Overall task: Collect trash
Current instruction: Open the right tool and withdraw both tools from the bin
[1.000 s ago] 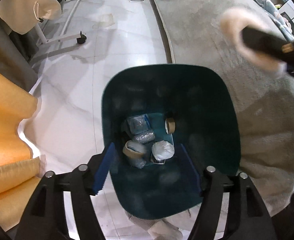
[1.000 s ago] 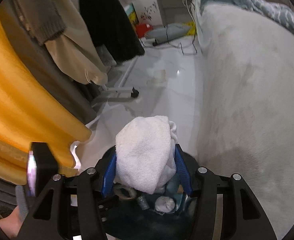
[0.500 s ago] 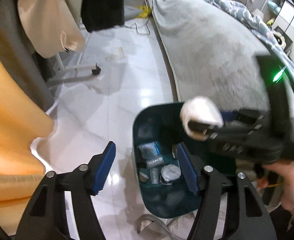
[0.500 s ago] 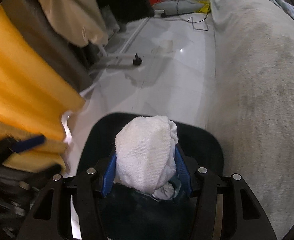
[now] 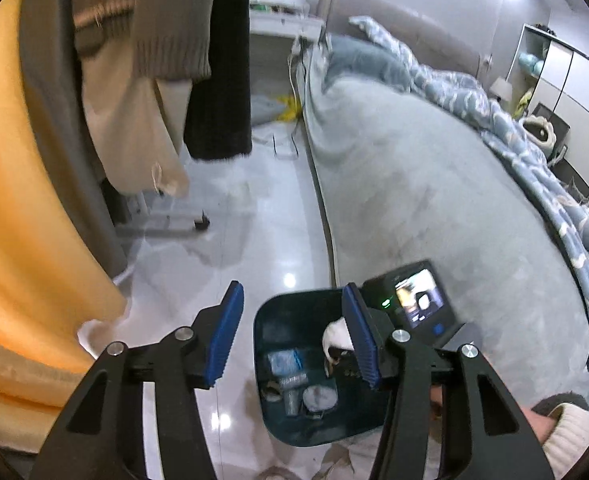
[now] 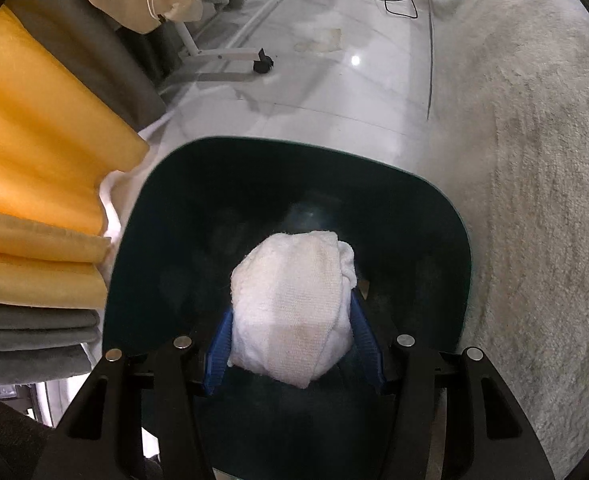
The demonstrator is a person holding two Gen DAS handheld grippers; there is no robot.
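While the right gripper clamps a white cloth over the bin, the left gripper, empty, has been narrowing, jaws apart, seemingly above it.

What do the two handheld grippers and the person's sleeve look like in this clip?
Both the left gripper and the right gripper have matte black angular fingers with silver round bolt heads and ribbed blue pads. In the left wrist view, the right gripper's black body carries a small lit screen and a green indicator light. A cream knitted sleeve cuff shows at the lower right. No cables are visible.
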